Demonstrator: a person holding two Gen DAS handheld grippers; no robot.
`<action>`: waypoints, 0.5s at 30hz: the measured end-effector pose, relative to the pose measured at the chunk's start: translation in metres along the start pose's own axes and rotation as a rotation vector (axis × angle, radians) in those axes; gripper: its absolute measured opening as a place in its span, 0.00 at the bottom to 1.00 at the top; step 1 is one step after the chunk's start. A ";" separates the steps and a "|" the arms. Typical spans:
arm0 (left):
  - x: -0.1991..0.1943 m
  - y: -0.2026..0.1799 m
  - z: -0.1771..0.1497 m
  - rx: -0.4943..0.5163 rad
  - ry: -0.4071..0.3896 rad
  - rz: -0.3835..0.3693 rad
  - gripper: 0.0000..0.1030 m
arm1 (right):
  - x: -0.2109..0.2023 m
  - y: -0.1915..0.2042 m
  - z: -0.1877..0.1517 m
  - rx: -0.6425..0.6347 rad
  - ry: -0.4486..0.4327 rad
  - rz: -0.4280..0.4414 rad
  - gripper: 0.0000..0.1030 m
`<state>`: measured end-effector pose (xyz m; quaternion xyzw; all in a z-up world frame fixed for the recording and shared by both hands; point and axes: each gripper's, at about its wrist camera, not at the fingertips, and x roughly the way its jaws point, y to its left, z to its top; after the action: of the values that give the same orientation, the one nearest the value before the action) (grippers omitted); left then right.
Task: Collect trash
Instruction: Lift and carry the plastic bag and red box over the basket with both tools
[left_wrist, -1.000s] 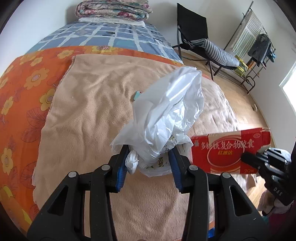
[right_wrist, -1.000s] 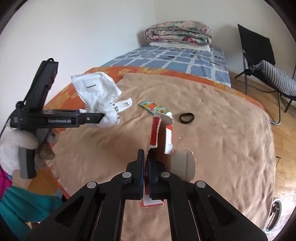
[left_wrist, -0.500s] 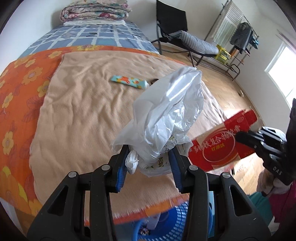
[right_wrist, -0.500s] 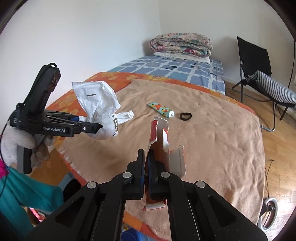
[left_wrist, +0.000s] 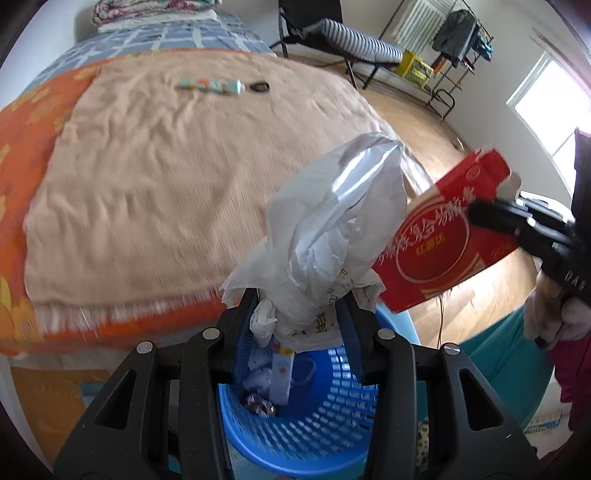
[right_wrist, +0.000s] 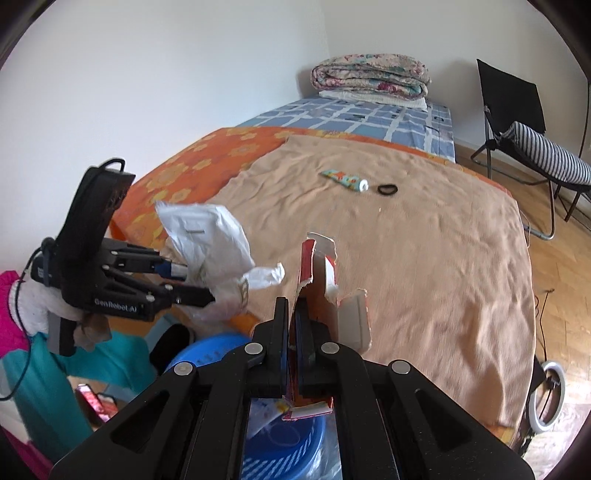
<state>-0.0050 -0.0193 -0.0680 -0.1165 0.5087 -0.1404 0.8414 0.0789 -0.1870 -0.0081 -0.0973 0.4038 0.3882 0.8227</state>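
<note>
Trash hanging over a blue perforated plastic basket (left_wrist: 317, 417) standing on the floor just off the near edge of the bed (left_wrist: 155, 177); left gripper (left_wrist: 300, 334) clamped on the bunched neck of a crumpled white plastic bag (left_wrist: 332, 236), jaws part-way apart around it, bag billowing up and forward from the fingers, almost directly above the basket opening and nearer to it than the other load. Right gripper (right_wrist: 293, 328) pressed nearly together on the thin edge of a torn red cardboard box (right_wrist: 317, 269), long axis running forward away from the jaws, ragged flaps splaying at the far end; from the left wrist view, box (left_wrist: 447, 236) tilting up to the right, its lower corner just above the basket rim. Basket showing below the right gripper as well (right_wrist: 210, 350), already holding some wrappers and small packets. Bag looking thin, glossy and limp, likely to drift on release; box looking stiff, flat and light, likely to drop straight. Near the far edge of the tan fleecy blanket (right_wrist: 424, 258), a patterned tube (right_wrist: 343, 179) and a black hair tie (right_wrist: 387, 189) lying just beside each other, well apart from both grippers, probably waiting for collection
</note>
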 end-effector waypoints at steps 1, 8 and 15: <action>0.001 -0.002 -0.006 0.002 0.008 -0.002 0.41 | -0.002 0.002 -0.005 0.004 0.005 0.001 0.02; 0.020 -0.010 -0.049 -0.004 0.101 -0.026 0.41 | -0.006 0.010 -0.034 0.037 0.053 0.011 0.02; 0.034 -0.018 -0.071 0.011 0.164 -0.030 0.41 | 0.000 0.018 -0.059 0.063 0.113 0.031 0.02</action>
<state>-0.0557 -0.0516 -0.1222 -0.1077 0.5733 -0.1649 0.7953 0.0312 -0.2023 -0.0443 -0.0870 0.4629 0.3819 0.7952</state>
